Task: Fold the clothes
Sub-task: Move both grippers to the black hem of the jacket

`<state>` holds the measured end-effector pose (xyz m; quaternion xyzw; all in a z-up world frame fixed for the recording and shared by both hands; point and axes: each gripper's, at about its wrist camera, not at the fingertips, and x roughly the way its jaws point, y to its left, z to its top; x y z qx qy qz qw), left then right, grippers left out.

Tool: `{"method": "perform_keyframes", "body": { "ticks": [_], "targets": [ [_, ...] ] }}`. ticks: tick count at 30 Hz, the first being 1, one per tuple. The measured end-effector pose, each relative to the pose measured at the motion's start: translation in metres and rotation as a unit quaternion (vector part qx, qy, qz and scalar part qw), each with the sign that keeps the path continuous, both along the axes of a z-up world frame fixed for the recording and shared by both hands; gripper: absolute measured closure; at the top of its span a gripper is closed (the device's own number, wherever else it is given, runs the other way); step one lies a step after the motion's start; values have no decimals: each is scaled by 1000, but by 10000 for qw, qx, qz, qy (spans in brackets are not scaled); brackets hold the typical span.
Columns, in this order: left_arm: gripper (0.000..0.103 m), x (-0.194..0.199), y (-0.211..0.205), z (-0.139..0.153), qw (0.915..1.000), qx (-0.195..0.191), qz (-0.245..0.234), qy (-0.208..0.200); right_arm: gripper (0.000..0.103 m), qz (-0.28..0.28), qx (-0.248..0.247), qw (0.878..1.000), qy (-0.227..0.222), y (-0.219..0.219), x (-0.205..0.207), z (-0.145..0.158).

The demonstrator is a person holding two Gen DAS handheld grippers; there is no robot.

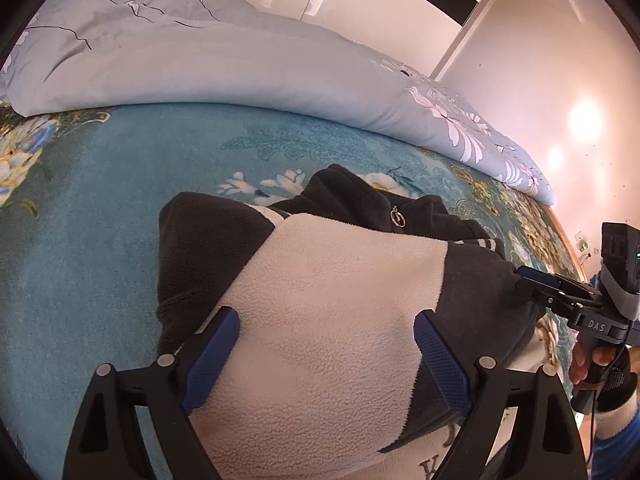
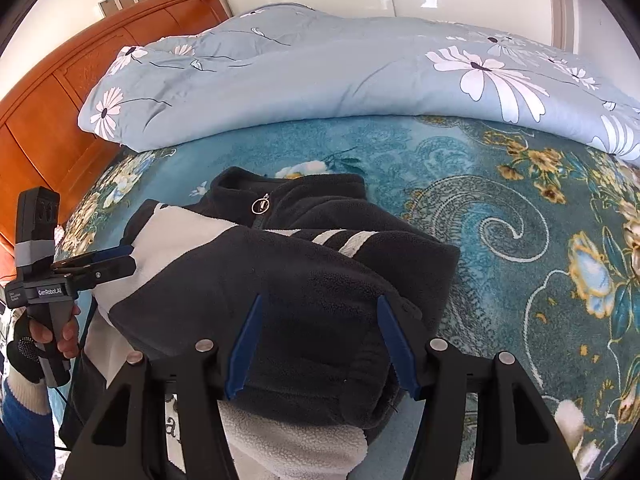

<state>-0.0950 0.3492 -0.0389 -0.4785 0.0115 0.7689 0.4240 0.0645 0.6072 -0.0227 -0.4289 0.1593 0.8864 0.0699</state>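
Left tongs (image 1: pixel 326 354) gape wide over the white panel of the folded fleece jacket (image 1: pixel 320 280), gripping nothing. Right tongs (image 2: pixel 318 342) stand likewise spread above its black sleeve. The jacket lies on the teal floral blanket (image 2: pixel 500 220) just ahead of both.

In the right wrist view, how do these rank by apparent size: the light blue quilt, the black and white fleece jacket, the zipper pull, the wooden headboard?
1. light blue quilt
2. black and white fleece jacket, nearer the camera, so this order is unsure
3. wooden headboard, partly cut off
4. zipper pull
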Motion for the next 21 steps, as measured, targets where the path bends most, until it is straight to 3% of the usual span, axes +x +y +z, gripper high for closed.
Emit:
{"method": "perform_keyframes", "body": {
  "ticks": [3, 6, 9, 13, 17, 21],
  "targets": [
    [12, 13, -18, 22, 9997, 101, 133, 161, 40, -34, -134, 9996, 255, -10, 33, 8],
    [12, 37, -47, 37, 9990, 211, 300, 245, 29, -69, -267, 9983, 510, -19, 66, 17],
    [6, 71, -76, 32, 9986, 129, 470, 188, 12, -103, -401, 9962, 765, -29, 99, 25],
    [6, 117, -113, 18, 9968, -83, 766, 222, 10, -171, -568, 9925, 1073, -43, 144, 34],
    [6, 150, -151, 19, 9917, 82, 1252, 295, 2, -485, -769, 9836, 1558, -59, 196, 36],
    [4, 181, -173, 33, 9826, 187, 1608, 908, 0, -719, -738, 9673, 2316, -77, 244, 48]
  ]
}}
